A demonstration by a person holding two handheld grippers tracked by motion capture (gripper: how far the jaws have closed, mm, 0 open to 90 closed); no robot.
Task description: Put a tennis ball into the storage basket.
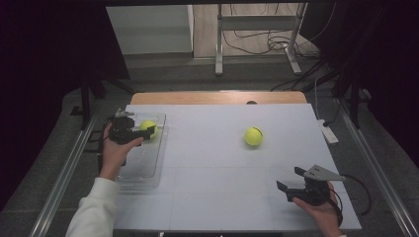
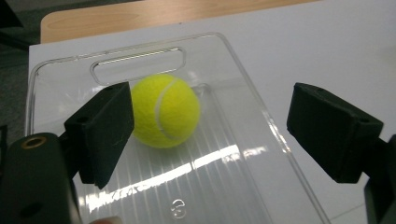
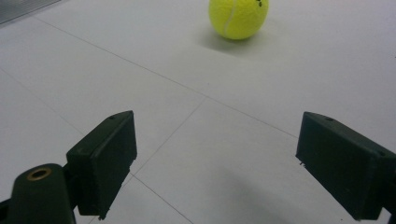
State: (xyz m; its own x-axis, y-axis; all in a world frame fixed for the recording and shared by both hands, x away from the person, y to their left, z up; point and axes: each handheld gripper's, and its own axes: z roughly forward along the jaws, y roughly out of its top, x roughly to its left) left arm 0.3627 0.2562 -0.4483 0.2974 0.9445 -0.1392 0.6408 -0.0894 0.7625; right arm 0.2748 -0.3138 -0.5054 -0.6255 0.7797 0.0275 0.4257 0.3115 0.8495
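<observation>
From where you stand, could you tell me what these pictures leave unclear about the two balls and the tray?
- Ball in the tray, high view: near side hidden by the left claw.
- Same ball, left claw view: the left pad covers its edge, so touching or apart is unclear.
- Clear tray: near end cut off by the bottom edge.
- Second ball, right claw view: top cut off.

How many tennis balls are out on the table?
2. One ball lies in the clear tray at the left; the other ball sits on the bare table, right of centre. None seem hidden.

The table [image 1: 217, 197] is bare between the tray [image 1: 148, 170] at its left edge and the ball [image 1: 253, 136] right of centre; the near half is free.
</observation>
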